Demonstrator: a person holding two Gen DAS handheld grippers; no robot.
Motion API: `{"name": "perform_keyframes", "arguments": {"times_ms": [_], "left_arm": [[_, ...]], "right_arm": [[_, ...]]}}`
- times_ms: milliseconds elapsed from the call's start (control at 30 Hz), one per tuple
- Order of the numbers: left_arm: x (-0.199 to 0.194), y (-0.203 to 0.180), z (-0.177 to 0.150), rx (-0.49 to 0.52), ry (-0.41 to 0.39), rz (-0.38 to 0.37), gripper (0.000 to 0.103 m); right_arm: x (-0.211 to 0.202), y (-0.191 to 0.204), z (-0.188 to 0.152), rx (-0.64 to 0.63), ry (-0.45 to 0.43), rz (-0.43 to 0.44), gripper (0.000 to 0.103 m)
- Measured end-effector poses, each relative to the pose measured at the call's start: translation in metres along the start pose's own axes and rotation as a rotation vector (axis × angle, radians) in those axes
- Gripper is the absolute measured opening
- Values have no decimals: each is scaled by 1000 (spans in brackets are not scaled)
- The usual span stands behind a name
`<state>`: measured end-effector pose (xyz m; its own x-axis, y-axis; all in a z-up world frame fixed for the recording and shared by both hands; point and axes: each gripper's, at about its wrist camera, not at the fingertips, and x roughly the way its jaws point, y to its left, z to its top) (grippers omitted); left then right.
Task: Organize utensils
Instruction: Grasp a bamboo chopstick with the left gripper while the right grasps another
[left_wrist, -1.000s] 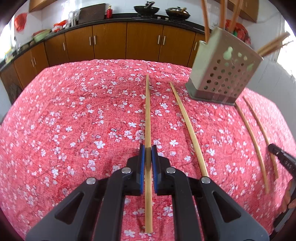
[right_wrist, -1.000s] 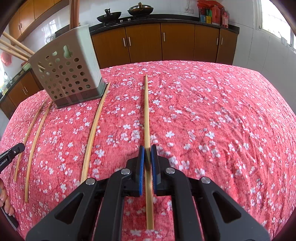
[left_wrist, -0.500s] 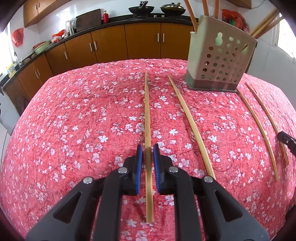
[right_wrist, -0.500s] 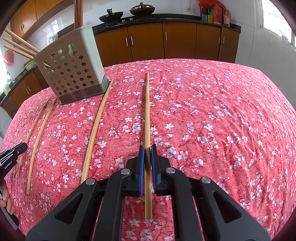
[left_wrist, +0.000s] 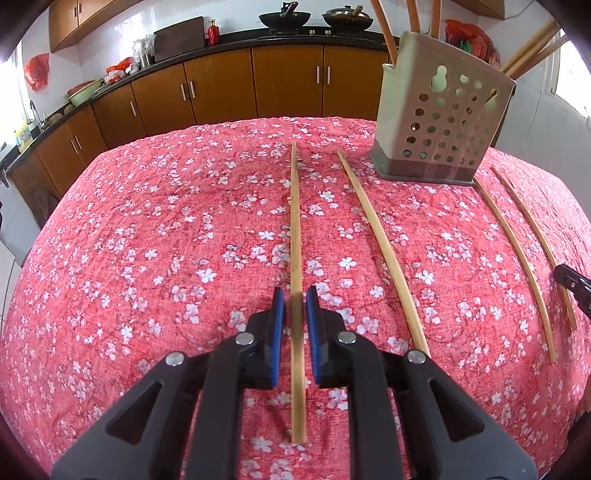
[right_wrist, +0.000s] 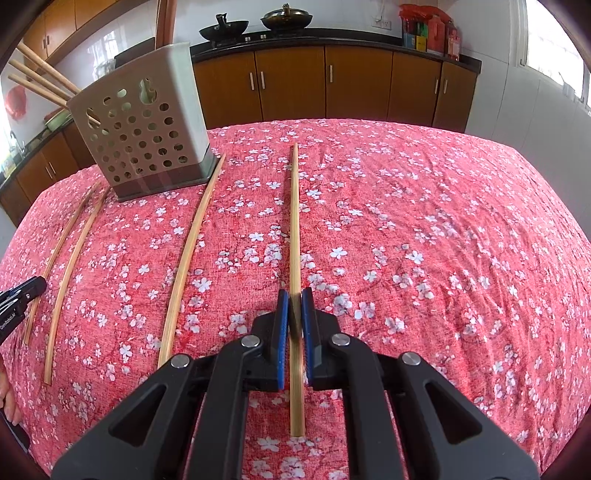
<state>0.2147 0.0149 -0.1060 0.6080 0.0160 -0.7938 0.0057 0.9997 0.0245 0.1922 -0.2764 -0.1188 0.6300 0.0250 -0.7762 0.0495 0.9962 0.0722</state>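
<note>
**Two chopsticks between the pads, two lying free**

The left gripper (left_wrist: 295, 295) sits low over the flowered red tablecloth (left_wrist: 147, 258) with the leftmost chopstick (left_wrist: 295, 221) running between its blue pads (left_wrist: 279, 317). A sliver of cloth shows on each side of the stick, so these jaws stand slack around it rather than pinching. The stick smears into blur just where it passes the pads, and I cannot tell whether its near end rests on the cloth or floats just above it.

The right gripper (right_wrist: 294, 295) has the rightmost chopstick (right_wrist: 294, 221) pressed between its pads with no gap showing: clenched on it. That stick too is blurred at the pads.

Between the two held sticks stands the perforated holder (left_wrist: 439, 125), toward the far side of the table. More chopsticks (left_wrist: 384, 26) lean out of its top, their upper ends cut off by the frame edge. What lies inside shows only as dark shapes through the holes.

Two loose chopsticks lie flat on the cloth, one (left_wrist: 376, 240) just left of the holder and one (left_wrist: 513, 254) just right of it. From each wrist camera only a black tip of the other gripper pokes in at the edge.
</note>
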Motion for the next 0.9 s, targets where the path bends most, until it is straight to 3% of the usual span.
{"name": "perform_keyframes", "arguments": {"times_ms": [400,600,900], "left_arm": [[0,-4,1,12,0,18,14],[-1,-7,1,21,-1,26,14],[-6,-1,-3,5,-3,-41,14]], "right_arm": [[-3,-14,-1,42,-1,51,9],[-6,-5,-2,4,-2,2,9],[-7,-2,-4,-7,2,12,9]]}}
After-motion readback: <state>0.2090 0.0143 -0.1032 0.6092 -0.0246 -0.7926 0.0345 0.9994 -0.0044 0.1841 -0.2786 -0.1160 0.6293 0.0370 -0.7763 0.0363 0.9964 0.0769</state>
